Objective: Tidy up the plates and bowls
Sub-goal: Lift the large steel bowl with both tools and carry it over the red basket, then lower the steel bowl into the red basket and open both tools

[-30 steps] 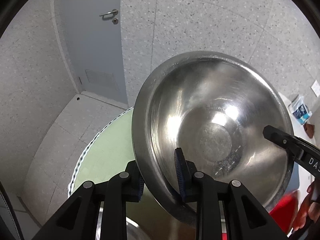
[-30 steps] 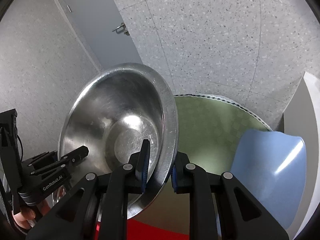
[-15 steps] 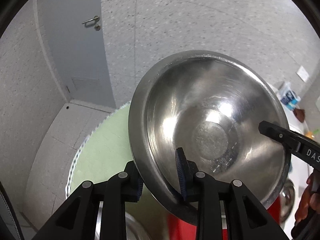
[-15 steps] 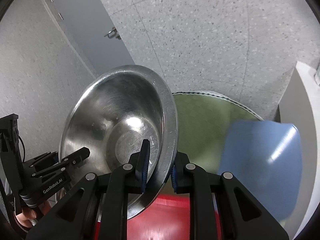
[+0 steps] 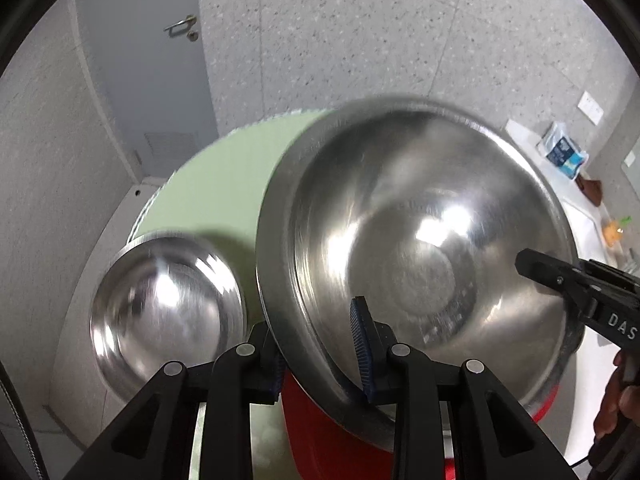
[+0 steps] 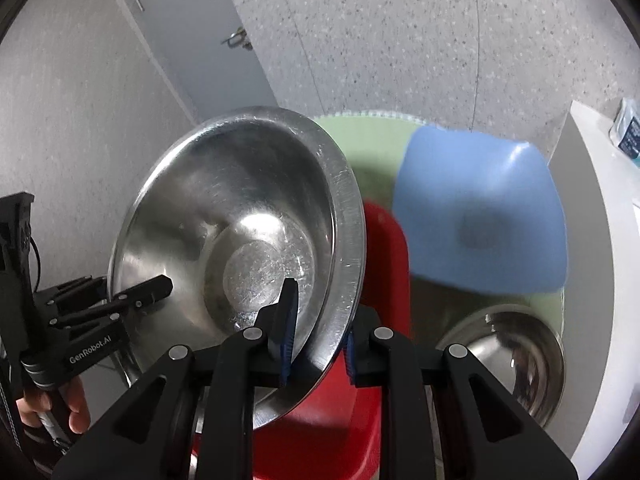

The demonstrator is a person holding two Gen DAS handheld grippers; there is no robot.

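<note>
Above the green tabletop, left gripper and right gripper pinch opposite rims of a big steel bowl, carrying it; next it wants setting down level.

The large bowl was shiny silver, the tub beneath it red, the square bowl light blue, the tabletop pale green.

Speckled grey walls, grey door w/ lever handle, white counter at right
</note>
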